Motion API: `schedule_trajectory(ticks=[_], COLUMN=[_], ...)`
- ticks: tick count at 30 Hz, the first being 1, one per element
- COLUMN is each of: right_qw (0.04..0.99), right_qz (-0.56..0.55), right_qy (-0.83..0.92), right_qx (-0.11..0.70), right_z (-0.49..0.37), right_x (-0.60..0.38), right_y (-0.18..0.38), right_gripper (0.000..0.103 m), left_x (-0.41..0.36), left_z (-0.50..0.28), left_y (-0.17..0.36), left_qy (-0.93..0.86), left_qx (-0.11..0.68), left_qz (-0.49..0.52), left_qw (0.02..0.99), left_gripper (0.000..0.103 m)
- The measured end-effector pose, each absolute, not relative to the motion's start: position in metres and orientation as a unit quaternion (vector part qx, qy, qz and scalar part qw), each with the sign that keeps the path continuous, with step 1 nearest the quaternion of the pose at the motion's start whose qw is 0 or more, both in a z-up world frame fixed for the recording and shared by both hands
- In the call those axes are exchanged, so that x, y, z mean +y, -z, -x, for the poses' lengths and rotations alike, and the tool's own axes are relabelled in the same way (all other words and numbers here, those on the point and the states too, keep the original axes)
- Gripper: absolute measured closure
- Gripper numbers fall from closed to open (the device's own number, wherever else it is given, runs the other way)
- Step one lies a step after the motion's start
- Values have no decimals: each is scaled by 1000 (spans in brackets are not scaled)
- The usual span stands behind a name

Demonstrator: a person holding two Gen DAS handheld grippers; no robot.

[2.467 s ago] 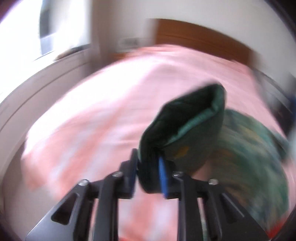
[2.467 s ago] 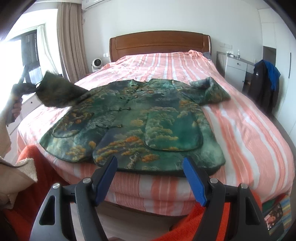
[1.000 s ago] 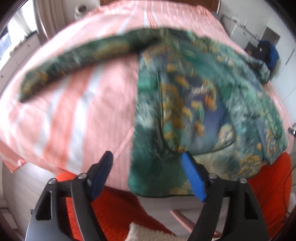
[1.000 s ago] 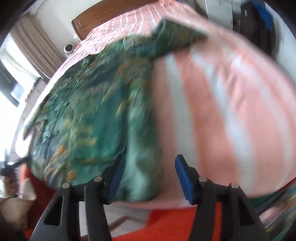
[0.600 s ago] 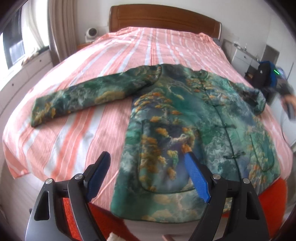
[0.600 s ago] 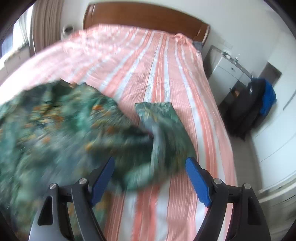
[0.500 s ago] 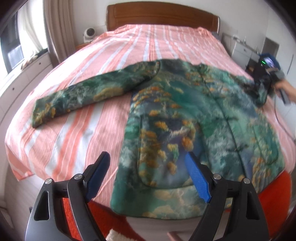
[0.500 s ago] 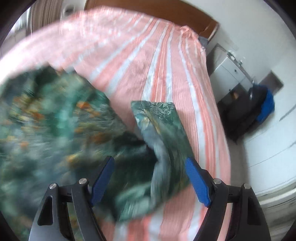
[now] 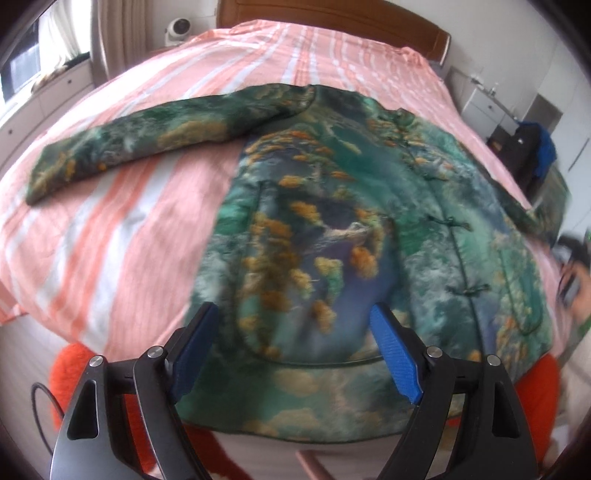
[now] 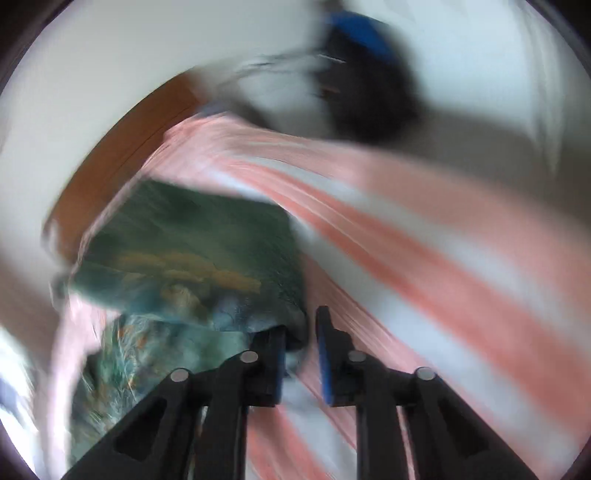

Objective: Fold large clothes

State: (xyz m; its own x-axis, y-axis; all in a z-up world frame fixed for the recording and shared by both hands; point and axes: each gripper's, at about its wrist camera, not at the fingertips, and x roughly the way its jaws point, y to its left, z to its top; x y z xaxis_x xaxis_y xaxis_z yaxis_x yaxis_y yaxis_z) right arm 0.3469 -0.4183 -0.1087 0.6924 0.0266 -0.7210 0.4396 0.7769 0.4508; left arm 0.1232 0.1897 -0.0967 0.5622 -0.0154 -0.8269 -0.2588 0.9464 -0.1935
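Sleeve cuff (image 10: 192, 266) now lifted, right tool (image 10: 300, 350) closing on quilted brocade; left tool (image 9: 295, 354) wide, empty

A bed (image 9: 155, 206) filled most of the left wrist view, covered by a sheet (image 9: 110, 229) striped in salmon pink and white, with a brown wooden headboard (image 9: 332, 16) along the top edge of the frame. A green jacket (image 9: 332, 229) with orange and blue landscape print lay front up directly on the sheet, right of centre, its hem at the bed's near edge at the bottom. One sleeve (image 9: 122, 147) stretched flat toward the left of the frame. In the blurred right wrist view, the striped sheet (image 10: 424, 240) ran across the right half, with green cloth (image 10: 192, 251) at centre left.
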Motion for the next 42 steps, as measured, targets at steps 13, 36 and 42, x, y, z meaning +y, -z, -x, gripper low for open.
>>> schedule_trajectory(ticks=[13,36,42], right_qw=[881,876,882], right_qz=[-269,-176,-172], right_qy=[-17,-100,-95], right_qx=[389,437,428], right_z=[-177,-108,-104], right_x=[-338,-300,-301], right_y=[105,118,115], right_gripper=[28,26,26], left_x=[212,235,241], left_z=[-100,-109,-107], left_y=[78,112,117], left_qy=[-113,-71,-75], left_qx=[431,470,474], left_qz=[128,161,184], left_qw=[886,865,858], left_gripper=[8,6,6])
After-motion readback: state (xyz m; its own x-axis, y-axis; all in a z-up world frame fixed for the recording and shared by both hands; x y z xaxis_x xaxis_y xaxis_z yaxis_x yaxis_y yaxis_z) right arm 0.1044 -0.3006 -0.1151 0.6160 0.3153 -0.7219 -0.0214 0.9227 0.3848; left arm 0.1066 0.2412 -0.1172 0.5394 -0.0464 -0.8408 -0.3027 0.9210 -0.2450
